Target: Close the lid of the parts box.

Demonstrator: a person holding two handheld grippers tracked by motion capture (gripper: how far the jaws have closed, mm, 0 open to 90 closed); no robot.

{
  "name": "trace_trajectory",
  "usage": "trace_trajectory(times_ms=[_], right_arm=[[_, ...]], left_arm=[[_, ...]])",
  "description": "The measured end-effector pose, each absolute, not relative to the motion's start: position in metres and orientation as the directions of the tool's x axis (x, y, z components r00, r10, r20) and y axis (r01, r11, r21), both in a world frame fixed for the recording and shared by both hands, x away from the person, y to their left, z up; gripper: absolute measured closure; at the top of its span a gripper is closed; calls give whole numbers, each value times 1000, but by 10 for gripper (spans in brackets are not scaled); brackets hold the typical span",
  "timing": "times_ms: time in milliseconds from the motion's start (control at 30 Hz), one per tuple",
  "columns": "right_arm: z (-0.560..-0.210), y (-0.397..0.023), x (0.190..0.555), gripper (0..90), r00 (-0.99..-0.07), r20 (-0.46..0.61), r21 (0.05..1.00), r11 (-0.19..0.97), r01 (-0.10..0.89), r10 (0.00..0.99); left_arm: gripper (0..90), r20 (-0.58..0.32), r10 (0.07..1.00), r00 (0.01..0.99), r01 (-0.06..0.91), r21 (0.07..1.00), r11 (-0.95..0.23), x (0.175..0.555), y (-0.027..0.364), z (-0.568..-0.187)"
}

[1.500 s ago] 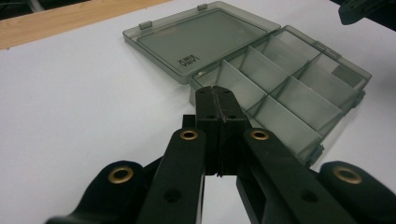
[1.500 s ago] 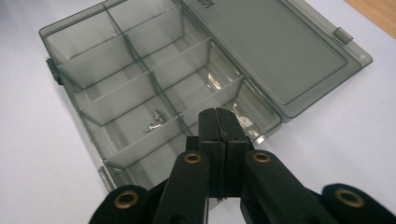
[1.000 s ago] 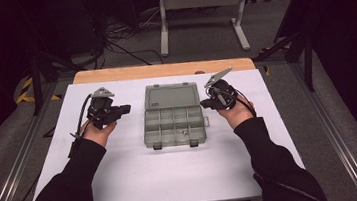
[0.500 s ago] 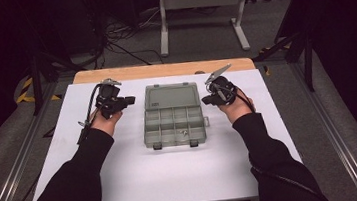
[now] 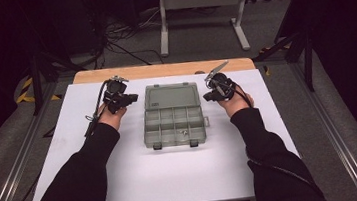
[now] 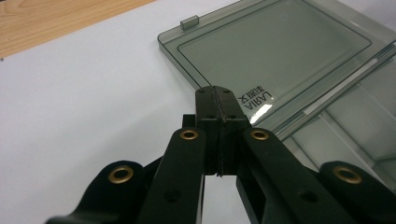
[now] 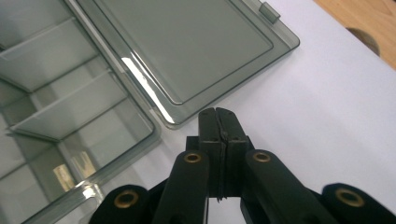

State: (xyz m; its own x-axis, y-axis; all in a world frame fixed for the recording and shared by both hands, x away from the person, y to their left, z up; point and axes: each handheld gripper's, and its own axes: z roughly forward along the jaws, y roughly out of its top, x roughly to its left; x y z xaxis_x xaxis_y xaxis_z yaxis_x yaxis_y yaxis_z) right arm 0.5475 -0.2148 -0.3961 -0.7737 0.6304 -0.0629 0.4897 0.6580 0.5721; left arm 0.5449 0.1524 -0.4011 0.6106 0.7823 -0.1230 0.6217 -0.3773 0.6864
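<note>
While the open organizer box [image 5: 173, 115] lies mid-table with its lid [image 5: 171, 95] folded flat on the far side, the left gripper [image 5: 125, 99] and right gripper [image 5: 211, 96] flank that lid, about equally near, fingers pressed together and empty, tips pointing inward at its short edges.

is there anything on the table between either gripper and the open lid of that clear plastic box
Nothing visible. The left gripper, jaws shut, sits just off one side edge of the lid over bare white table. The right gripper, also shut, sits just off the opposite edge. Neither visibly touches the box.
</note>
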Motion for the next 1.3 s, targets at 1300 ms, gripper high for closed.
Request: trace_trajectory(times_ms=[1300], right_arm=[[-430, -206, 562, 900, -796, -26, 522, 687, 505, 605]], left_arm=[[898, -180, 768, 615, 688, 598, -410, 571, 145, -443]])
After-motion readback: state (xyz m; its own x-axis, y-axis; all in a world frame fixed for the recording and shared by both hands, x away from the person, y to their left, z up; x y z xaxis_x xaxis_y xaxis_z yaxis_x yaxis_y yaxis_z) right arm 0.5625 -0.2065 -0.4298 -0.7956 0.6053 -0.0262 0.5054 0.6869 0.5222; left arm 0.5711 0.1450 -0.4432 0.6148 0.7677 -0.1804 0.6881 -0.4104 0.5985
